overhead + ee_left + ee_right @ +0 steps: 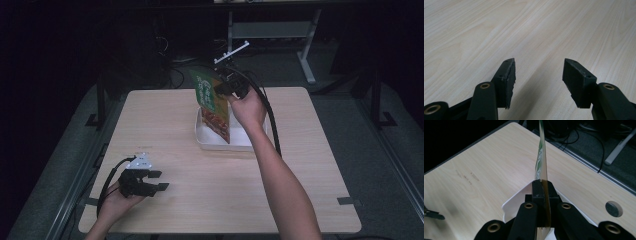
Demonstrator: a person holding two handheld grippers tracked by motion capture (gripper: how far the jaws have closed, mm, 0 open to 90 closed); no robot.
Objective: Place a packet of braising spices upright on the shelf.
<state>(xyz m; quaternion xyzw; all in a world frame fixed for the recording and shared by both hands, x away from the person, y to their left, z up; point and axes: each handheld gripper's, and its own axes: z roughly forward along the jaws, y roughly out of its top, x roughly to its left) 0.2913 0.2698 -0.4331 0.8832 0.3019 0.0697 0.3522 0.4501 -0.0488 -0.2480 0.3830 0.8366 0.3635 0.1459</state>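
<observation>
A flat green and red food packet (212,105) hangs upright over a white rectangular tray (205,141) at the table's far middle. My right gripper (226,89) is shut on the packet's upper right edge. In the right gripper view the packet (542,160) shows edge-on, pinched between the two black jaws, with the tray (517,200) below. My left gripper (157,180) rests at the near left of the table, held in a hand, open with nothing in it. The left gripper view shows its fingertips (507,72) spread wide over bare wood.
The light wooden table (165,120) has open room between the grippers. A round cable hole (613,209) lies near the table's far edge. Cables and desk legs (307,60) stand on the dark floor behind the table.
</observation>
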